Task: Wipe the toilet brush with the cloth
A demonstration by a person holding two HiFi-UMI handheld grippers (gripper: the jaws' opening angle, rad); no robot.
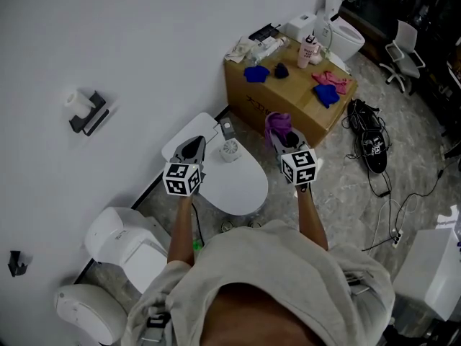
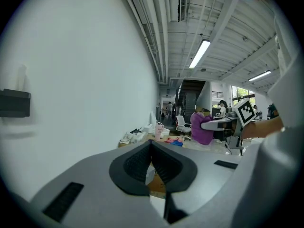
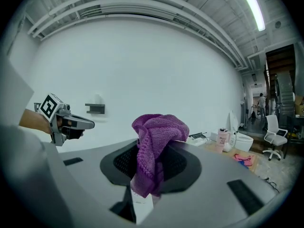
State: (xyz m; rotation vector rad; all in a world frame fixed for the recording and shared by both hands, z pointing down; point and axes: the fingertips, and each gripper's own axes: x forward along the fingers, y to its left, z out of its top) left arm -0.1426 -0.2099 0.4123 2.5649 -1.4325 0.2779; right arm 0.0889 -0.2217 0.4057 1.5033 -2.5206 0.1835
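In the head view both grippers hover over a closed white toilet lid [image 1: 234, 186]. My right gripper [image 1: 283, 140] is shut on a bunched purple cloth [image 1: 276, 124]; in the right gripper view the cloth [image 3: 156, 134] sticks up between the pads and hangs down from the right gripper [image 3: 153, 151]. My left gripper [image 1: 194, 145] is shut with nothing in it, its pads meeting at the tip of the left gripper [image 2: 151, 145]. Between the two grippers stands a white round toilet brush holder [image 1: 229, 151] with a grey handle [image 1: 226, 128] by the wall.
A cardboard box [image 1: 284, 99] behind the toilet carries blue cloths [image 1: 256, 73], a pink cloth [image 1: 333, 79] and a pink bottle [image 1: 308, 51]. A paper holder [image 1: 87, 112] hangs on the wall. Cables [image 1: 373, 148] lie on the floor at right. Another toilet [image 1: 344, 33] stands at the back.
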